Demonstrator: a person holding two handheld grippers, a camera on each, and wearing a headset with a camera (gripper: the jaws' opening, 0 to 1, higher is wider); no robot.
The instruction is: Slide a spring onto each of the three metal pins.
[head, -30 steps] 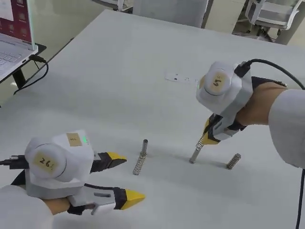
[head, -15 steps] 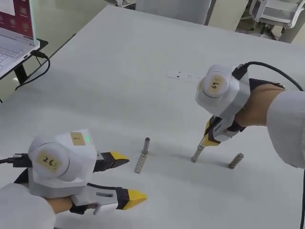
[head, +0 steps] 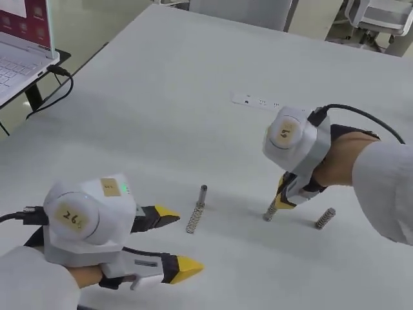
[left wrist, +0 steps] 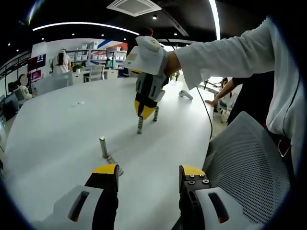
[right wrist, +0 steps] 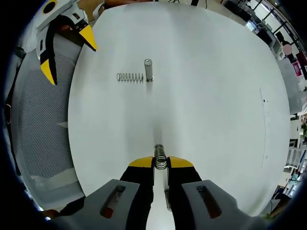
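Spring [right wrist: 160, 159] pinched in my right gripper [right wrist: 160, 164], jaws clamped on its upper coils, tips pointing down at the workbench [head: 161, 116]. It sits over the middle pin [head: 268, 215] right under the tips. In the right gripper view the pin top seems to poke just past the coils. How far down it has seated, can't tell. Left gripper [head: 177, 240] is spread wide with nothing in it, hovering low, well apart from the right one.

Risks from here:
- If I squeeze too hard or push at an angle, the coils could bind on the pin and the spring buckle instead of sliding.
- If I let go before it seats, it may bounce back up and hop off the pin.
- Sideways drag from the jaws could tip the pin. It looks freestanding, but I can't confirm whether it's fixed.
- Third spring [head: 324, 218], apparently already on its pin, stands just beside my right gripper on its outer side. A sloppy pull-away could clip it.

Left to do: bare pin [right wrist: 148, 70] ahead of the right jaws, between the two grippers. Loose spring [right wrist: 130, 77] lies flat there, one end touching the pin's foot. It'll likely roll if an open jaw nudges it. A flat spring is also hard to pinch off the bench without squashing it.
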